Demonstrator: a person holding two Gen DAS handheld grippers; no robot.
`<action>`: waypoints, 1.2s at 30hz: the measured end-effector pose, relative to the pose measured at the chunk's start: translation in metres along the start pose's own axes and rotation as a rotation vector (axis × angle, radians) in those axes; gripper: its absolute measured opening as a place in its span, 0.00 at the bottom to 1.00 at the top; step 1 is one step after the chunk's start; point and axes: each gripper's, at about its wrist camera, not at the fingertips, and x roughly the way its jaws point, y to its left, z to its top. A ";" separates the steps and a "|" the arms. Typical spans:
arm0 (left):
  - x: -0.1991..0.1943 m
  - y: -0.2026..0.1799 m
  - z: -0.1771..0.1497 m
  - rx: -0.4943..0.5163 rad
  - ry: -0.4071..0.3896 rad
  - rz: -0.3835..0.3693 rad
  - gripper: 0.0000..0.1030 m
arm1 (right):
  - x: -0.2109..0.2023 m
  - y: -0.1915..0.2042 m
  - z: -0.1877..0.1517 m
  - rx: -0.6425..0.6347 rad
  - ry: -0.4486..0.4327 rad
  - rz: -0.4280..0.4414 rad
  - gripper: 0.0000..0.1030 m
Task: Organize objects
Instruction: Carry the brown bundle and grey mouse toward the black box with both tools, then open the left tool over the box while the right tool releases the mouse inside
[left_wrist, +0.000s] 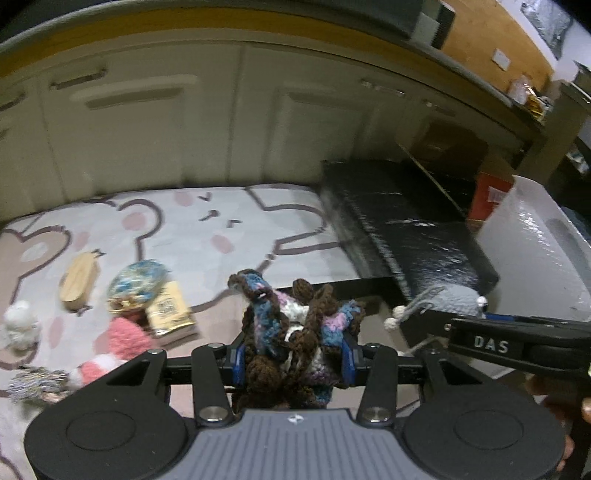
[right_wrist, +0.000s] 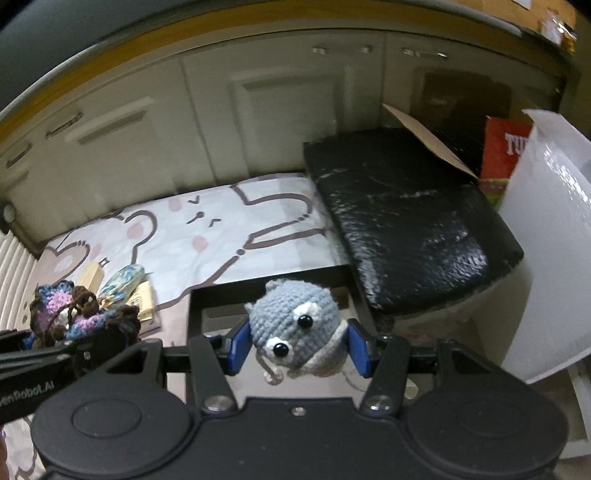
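- Your left gripper (left_wrist: 293, 360) is clamped on the brown-and-blue crochet toy (left_wrist: 291, 325), lifted off the bear-print mat (left_wrist: 221, 221).
- Your right gripper (right_wrist: 295, 347) pinches the grey crochet animal (right_wrist: 295, 325) above the black tray (right_wrist: 269, 284), probably where it's headed.

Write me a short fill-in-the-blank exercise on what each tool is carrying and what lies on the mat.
1. The right tool is shut on a crocheted animal whose main colour is ____.
2. The left tool grips a crocheted toy of brown, pink and ____ yarn.
3. The fluffy pink toy lies on a mat printed with cartoon ____.
4. To the right of the mat sits a box with a ____ lid.

Missing words: grey; blue; bears; black
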 end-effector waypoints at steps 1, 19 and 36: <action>0.003 -0.002 0.000 0.000 0.006 -0.016 0.46 | 0.001 -0.004 0.000 0.008 0.003 -0.004 0.54; 0.069 -0.023 -0.005 0.005 0.180 -0.075 0.46 | 0.033 -0.033 -0.007 0.101 0.135 -0.003 0.54; 0.084 -0.030 -0.008 0.066 0.221 -0.012 0.57 | 0.047 -0.035 -0.007 0.117 0.178 -0.003 0.54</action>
